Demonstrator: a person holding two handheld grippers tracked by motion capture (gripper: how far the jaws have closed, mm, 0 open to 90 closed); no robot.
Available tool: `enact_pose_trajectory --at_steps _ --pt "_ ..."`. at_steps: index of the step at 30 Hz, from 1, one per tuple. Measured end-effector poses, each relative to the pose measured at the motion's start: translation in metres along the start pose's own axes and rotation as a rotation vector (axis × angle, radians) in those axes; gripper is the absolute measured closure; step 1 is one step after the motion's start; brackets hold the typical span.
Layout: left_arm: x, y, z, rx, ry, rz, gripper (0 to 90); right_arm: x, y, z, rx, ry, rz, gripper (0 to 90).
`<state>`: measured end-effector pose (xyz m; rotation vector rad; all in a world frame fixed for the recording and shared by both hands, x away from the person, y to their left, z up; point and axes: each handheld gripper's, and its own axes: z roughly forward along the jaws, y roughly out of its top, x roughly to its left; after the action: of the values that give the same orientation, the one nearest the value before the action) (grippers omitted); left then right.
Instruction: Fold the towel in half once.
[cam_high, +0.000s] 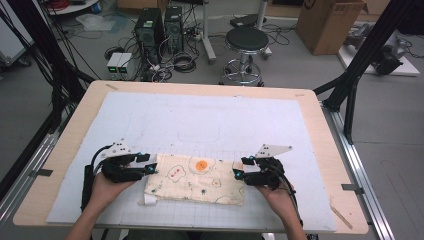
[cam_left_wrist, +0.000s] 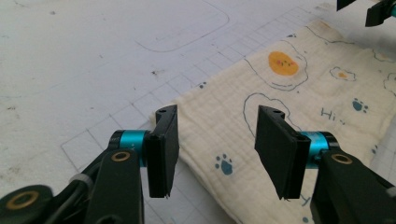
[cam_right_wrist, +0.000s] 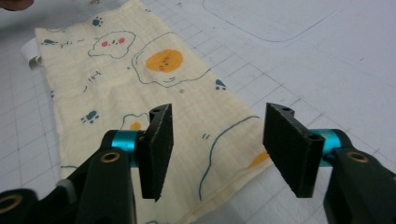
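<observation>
Cloth (cam_high: 196, 179) flat on mat (cam_high: 200, 120). Left gripper (cam_high: 148, 164) at 9 o'clock, right gripper (cam_high: 239, 167) at 3; both gape, nothing held.

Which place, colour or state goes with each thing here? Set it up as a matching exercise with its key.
Things:
1. cloth
2. left gripper
3. stool
4. mat

Descriptions:
A. black round seat, on the floor beyond the table
B. pale yellow, fried-egg print, lying folded
C. white, gridded, covering the table
D. jaws open at the cloth's left end

Pairs: 1-B, 2-D, 3-A, 4-C
</observation>
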<state>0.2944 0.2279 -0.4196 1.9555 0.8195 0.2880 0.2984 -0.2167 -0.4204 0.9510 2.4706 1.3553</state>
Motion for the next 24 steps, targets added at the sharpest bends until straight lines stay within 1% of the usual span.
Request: enact_pose_trajectory --at_steps 2,4,5,6,10,13,16,20,24 --pt "-0.0004 -0.0017 -0.0007 0.004 0.0 -0.001 46.7 0.0023 0.0001 -0.0015 -0.004 -0.009 0.004 37.7" --pt "-0.0012 -0.0032 -0.0021 -0.005 0.001 -0.008 44.8 0.0044 0.0003 -0.0024 -0.009 -0.018 -0.004 34.5" --pt "-0.001 -0.0035 -0.0027 -0.007 -0.004 -0.005 44.0 0.0053 0.0003 -0.0028 -0.011 -0.031 -0.013 32.8" --pt "-0.0016 -0.004 -0.0033 -0.013 -0.004 -0.012 43.7 0.0062 0.0003 -0.0033 -0.008 -0.032 -0.007 31.9" --pt "-0.0012 -0.0042 -0.0039 -0.02 0.001 -0.006 42.4 0.0068 0.0002 -0.0049 -0.023 -0.035 0.005 29.2" --pt "-0.0016 -0.0044 -0.003 -0.019 0.013 -0.002 42.9 0.0071 -0.0003 -0.004 -0.007 -0.046 0.008 28.0" --pt "-0.0013 -0.0045 -0.0029 -0.016 0.018 0.001 42.9 0.0083 -0.0003 -0.0025 0.001 -0.044 0.002 27.8" --pt "-0.0008 -0.0044 -0.003 -0.018 0.017 0.001 42.9 0.0084 -0.0002 -0.0019 -0.005 -0.04 -0.007 27.7" --pt "-0.0014 -0.0045 -0.0027 -0.018 0.015 0.0 42.9 0.0094 -0.0002 -0.0023 -0.005 -0.032 0.0 27.7"
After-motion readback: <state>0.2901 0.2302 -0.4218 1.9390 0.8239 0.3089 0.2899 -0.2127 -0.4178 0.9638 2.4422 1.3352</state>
